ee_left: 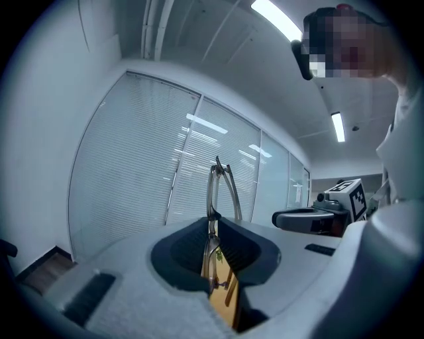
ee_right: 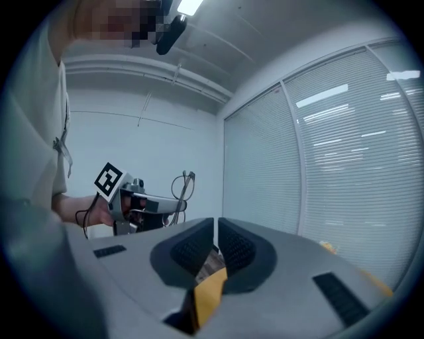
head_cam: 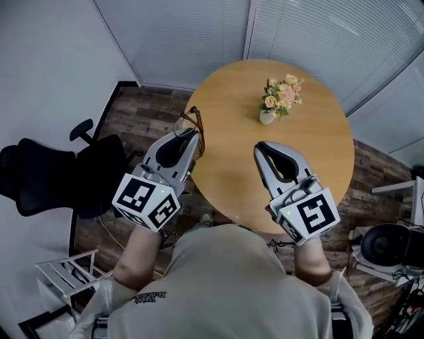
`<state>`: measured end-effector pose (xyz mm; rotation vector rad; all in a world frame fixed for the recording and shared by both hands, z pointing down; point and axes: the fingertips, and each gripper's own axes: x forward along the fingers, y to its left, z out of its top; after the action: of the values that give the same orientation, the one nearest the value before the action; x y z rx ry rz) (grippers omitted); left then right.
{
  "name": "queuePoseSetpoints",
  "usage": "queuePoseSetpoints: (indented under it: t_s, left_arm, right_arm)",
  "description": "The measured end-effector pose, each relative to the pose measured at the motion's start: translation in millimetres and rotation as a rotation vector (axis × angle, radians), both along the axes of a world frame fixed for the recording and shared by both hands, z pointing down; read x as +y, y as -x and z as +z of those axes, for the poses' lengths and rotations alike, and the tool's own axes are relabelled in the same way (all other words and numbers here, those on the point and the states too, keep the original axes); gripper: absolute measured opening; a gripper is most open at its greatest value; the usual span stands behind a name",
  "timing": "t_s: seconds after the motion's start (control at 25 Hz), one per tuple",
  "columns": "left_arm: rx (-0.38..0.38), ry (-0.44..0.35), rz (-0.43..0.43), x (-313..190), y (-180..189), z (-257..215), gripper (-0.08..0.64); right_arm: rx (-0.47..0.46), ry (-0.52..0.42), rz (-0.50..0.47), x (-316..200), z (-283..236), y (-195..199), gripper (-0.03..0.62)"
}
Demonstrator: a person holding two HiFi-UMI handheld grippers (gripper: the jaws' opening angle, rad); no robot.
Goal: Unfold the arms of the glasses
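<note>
A small office meeting room, as I see it through the rig. A round wooden table (head_cam: 311, 165) fills the frame's centre, with flowers (head_cam: 281, 96) on its far side. A black office chair (head_cam: 53, 175) stands at left, blinds (head_cam: 192, 33) cover glazed walls along the top, and plank floor (head_cam: 142, 112) surrounds the table. Strip lights (ee_left: 278, 20) cross the ceiling, upper right in the left gripper view.

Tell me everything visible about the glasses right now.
The glasses are thin-rimmed, brownish and metal-looking, with clear lenses. The left gripper is shut on them, its fingers pinching the frame, which stands upright, edge-on in the left gripper view. They are held over the left edge of the wooden table, touching nothing else. Whether the arms are folded is unclear.
</note>
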<state>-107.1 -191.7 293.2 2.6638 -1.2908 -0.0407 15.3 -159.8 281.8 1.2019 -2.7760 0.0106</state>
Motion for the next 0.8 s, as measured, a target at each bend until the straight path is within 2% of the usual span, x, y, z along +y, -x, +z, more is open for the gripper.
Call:
queuePoseSetpoints:
  t_s: [0.4, 0.8]
  left_arm:
    - [0.015, 0.007, 0.002, -2, 1, 2, 0.058]
    - [0.054, -0.032, -0.011, -1, -2, -21, 0.058]
  right_arm:
    - [0.006, 0.013, -0.040, -7, 8, 12, 0.040]
    - [-0.071, 0.067, -0.220, 10, 15, 66, 0.041]
